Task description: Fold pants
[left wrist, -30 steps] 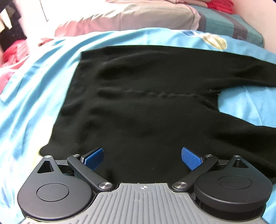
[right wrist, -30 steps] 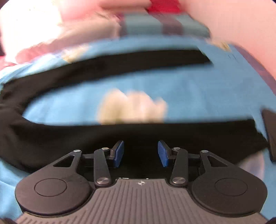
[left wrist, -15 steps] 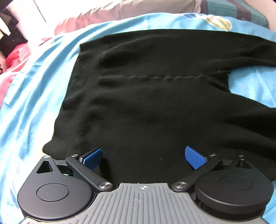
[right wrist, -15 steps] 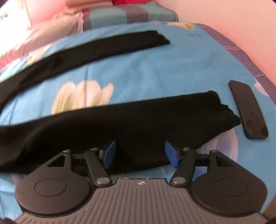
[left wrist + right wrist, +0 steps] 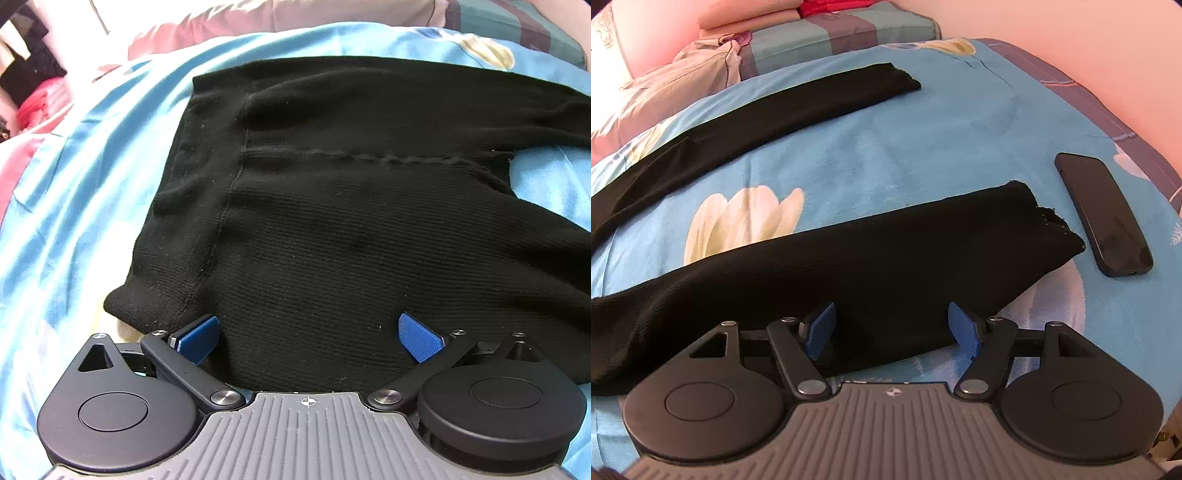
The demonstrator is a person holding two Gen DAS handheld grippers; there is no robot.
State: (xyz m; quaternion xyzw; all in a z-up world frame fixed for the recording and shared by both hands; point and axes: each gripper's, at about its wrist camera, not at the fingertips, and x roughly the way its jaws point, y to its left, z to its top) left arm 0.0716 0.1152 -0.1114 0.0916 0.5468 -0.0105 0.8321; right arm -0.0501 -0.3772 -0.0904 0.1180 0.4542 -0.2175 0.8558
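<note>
Pants [image 5: 351, 229] flat – both claws [image 5: 308, 334] [image 5: 890, 326] tilted down, spread, over fabric.

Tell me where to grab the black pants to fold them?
Probably the near edges of the pants: the left gripper at the waistband corner, the right gripper on the near leg close to its frayed cuff. Both have open jaws there. The cloth lies flat on the bed, so pinch from above.

There is one pair of black pants [image 5: 369, 229] with two legs, one dark phone [image 5: 1102, 218], one blue flowered bed sheet [image 5: 923, 147], and two grippers.
</note>
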